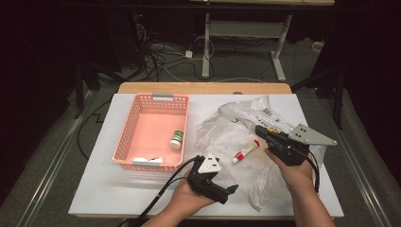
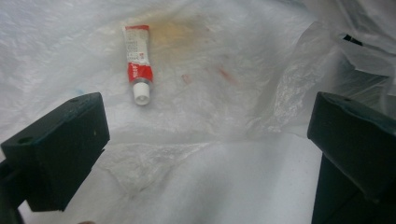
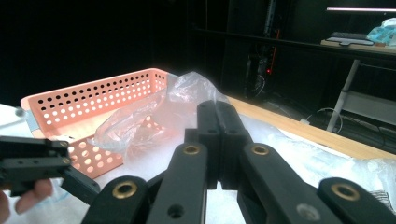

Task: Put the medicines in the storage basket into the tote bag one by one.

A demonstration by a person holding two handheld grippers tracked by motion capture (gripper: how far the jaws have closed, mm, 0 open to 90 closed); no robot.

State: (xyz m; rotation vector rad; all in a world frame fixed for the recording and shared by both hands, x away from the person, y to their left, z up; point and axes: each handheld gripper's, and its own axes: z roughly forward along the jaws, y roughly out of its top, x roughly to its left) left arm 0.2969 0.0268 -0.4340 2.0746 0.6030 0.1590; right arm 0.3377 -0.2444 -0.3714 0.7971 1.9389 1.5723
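The pink basket point(image 1: 142, 124) on the table point(image 1: 94, 189) holds a green-capped bottle point(image 1: 177, 139). A red-and-white tube point(image 1: 245, 151) lies on the clear plastic bag point(image 1: 227, 132). The left claw point(image 1: 230, 190) stands apart, empty; the right claw point(image 1: 259, 130) is together, pinching the bag.

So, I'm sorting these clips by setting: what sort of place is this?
Probably a lab or workshop recording spot: a white table in a dark room, loose cables on the floor, and an adjustable desk frame behind.
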